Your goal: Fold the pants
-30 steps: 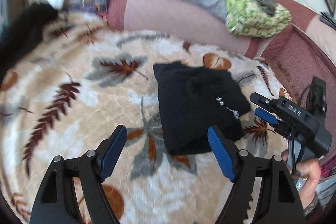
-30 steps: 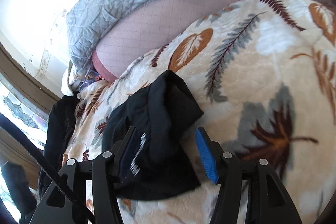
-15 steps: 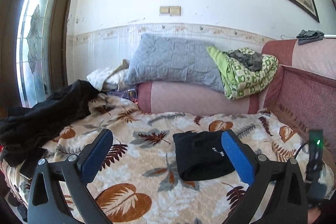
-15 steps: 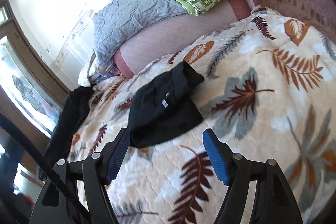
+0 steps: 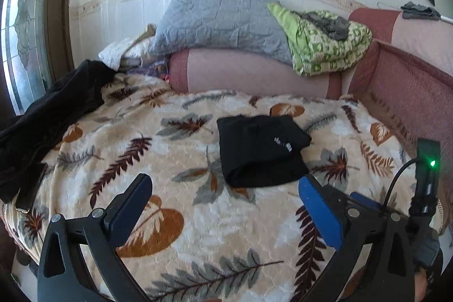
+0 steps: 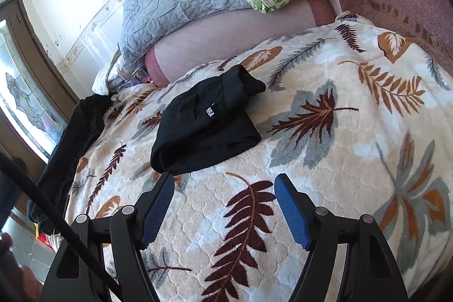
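Observation:
The black pants [image 5: 262,150] lie folded into a compact stack on the leaf-patterned blanket [image 5: 184,217], a small white label on top. In the right wrist view the same pants [image 6: 206,126] lie just beyond the fingertips. My left gripper [image 5: 225,196] hangs open and empty, pulled back from the stack. My right gripper [image 6: 223,190] is open too, nothing between its blue pads, its tips a short way in front of the near edge of the pants. Part of the right gripper [image 5: 424,188] with a green light shows at the right edge of the left wrist view.
A heap of dark clothes [image 5: 48,115] lies on the blanket's left edge by the window. Behind the blanket stand a pink bolster [image 5: 254,72], a grey pillow [image 5: 220,21] and a folded green quilt [image 5: 325,44]. A red sofa side [image 5: 410,92] borders the right.
Both grippers have let go and drawn back from the pants, which now lie further off. The jaws of both have widened. The left view has tilted up and shows the wall.

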### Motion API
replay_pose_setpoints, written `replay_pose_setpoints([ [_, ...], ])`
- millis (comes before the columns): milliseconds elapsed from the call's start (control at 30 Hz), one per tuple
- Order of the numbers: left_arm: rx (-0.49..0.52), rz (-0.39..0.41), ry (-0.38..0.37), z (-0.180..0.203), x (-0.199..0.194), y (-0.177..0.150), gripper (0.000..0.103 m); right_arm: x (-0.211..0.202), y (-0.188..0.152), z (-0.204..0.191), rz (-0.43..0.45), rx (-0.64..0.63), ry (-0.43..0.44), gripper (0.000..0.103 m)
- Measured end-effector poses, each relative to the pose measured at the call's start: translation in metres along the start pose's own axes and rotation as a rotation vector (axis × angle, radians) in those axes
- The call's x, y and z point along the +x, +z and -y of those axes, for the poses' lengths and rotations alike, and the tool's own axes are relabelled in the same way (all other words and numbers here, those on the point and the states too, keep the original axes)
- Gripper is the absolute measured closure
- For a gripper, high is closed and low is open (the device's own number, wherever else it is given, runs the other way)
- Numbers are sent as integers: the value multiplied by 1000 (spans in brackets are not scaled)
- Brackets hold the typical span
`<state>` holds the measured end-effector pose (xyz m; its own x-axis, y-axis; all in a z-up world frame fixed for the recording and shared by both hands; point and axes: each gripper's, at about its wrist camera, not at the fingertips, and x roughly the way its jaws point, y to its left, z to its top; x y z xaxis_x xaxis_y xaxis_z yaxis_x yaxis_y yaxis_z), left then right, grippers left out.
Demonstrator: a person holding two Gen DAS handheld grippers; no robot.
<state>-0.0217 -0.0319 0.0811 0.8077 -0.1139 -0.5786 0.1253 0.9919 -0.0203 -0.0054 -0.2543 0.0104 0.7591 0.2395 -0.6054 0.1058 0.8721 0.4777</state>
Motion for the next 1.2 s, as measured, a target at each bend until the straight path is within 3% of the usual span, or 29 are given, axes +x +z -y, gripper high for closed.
replay_pose_setpoints([
  [300, 25, -124, 34, -1, 27, -20, 0, 12, -6, -1, -29, -48, -74, 24],
  [700, 54, -206, 66, -1, 47, -32, 0, 28, -12, 0, -77, -66, -114, 23],
  [1200, 65, -301, 38, 1, 67, -45, 0, 40, -15, 1, -112, -71, -127, 21],
])
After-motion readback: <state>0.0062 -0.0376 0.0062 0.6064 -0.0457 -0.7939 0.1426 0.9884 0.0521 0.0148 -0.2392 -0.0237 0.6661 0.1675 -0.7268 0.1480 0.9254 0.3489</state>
